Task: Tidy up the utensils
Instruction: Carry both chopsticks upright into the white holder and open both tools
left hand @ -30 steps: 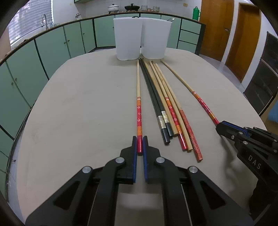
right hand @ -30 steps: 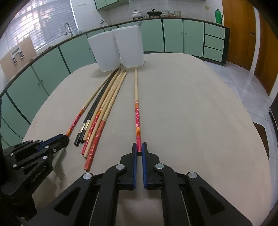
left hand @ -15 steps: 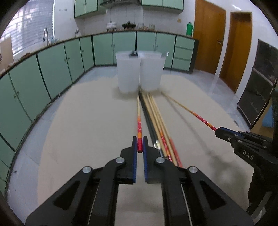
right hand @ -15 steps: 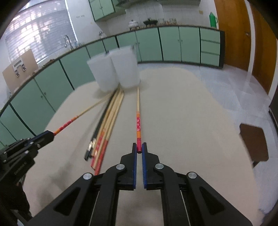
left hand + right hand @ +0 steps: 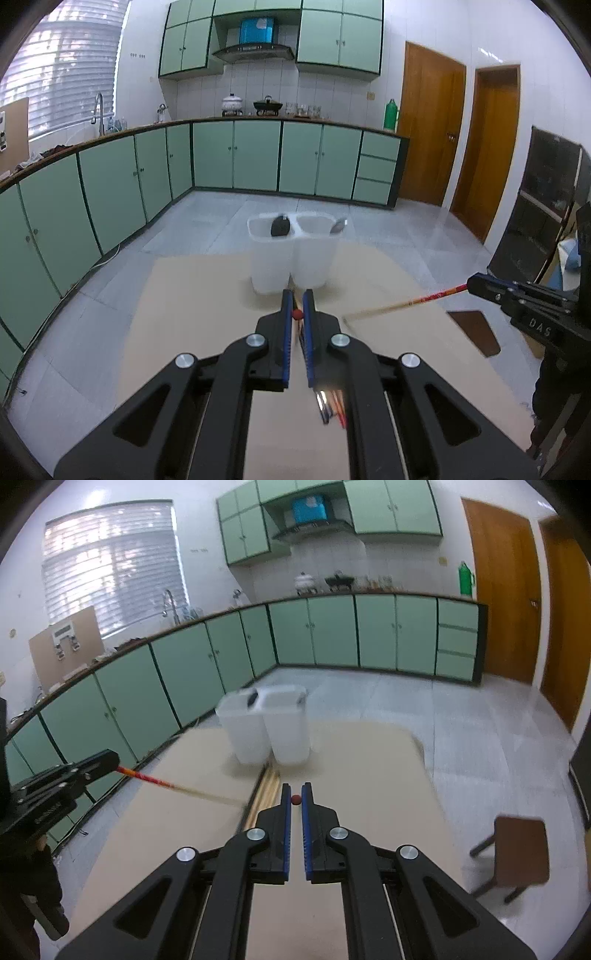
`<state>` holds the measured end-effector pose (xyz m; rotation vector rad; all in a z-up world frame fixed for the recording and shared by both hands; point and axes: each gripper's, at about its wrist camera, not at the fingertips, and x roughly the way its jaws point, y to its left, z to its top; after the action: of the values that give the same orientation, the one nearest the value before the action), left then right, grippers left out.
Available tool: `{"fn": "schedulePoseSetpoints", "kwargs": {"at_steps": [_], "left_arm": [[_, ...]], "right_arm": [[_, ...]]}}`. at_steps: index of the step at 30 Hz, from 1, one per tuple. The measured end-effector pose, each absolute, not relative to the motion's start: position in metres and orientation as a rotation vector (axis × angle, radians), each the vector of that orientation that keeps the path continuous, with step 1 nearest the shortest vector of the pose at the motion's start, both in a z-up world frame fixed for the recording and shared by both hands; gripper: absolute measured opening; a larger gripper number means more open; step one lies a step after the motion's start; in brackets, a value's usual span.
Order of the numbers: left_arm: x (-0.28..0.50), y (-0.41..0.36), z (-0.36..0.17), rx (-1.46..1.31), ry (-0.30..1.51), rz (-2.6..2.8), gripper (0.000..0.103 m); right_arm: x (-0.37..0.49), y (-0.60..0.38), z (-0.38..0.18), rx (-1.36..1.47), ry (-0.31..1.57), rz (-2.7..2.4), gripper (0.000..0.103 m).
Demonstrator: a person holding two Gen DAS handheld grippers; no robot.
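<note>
While your left gripper (image 5: 297,314) pinches one red-ended chopstick (image 5: 296,314), your right gripper (image 5: 296,799) clamps another chopstick (image 5: 295,799). Both sticks are lifted above the table (image 5: 369,768), pointing toward the two white containers (image 5: 291,254). Other chopsticks (image 5: 264,786) lie below.

The table (image 5: 192,295) is plain beige. At 12 o'clock on it stand two translucent white containers (image 5: 291,258), one holding a dark utensil head (image 5: 280,226). The left gripper (image 5: 297,314) is black with blue-lined fingers (image 5: 285,332), and the chopstick (image 5: 296,314) between them shows a red end. The right gripper (image 5: 295,799) is the same black and blue, also around a red-ended chopstick (image 5: 295,799). In the left wrist view that stick (image 5: 413,301), at 3 o'clock, is red with orange banding, then pale wood. Cabinets (image 5: 236,158) are mint green with dark edging; doors (image 5: 428,133) are orange-brown wood.
</note>
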<state>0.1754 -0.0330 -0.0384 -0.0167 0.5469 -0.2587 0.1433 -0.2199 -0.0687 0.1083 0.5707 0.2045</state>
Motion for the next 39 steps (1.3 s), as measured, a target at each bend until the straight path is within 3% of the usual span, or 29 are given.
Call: {"fn": "schedulePoseSetpoints", "kwargs": {"at_steps": [13, 26, 32, 39], "left_arm": [[0.200, -0.038, 0.005, -0.019, 0.489, -0.337, 0.005], [0.257, -0.056, 0.084, 0.012, 0.260, -0.301, 0.005], [0.298, -0.068, 0.091, 0.020, 0.192, -0.264, 0.005], [0.344, -0.076, 0.052, 0.022, 0.266, -0.233, 0.005]], "right_arm": [[0.190, -0.210, -0.001, 0.060, 0.507, 0.309, 0.005], [0.257, -0.210, 0.078, 0.125, 0.293, 0.288, 0.005], [0.303, -0.207, 0.074, 0.132, 0.277, 0.252, 0.005], [0.343, -0.194, 0.031, 0.126, 0.355, 0.230, 0.005]]}}
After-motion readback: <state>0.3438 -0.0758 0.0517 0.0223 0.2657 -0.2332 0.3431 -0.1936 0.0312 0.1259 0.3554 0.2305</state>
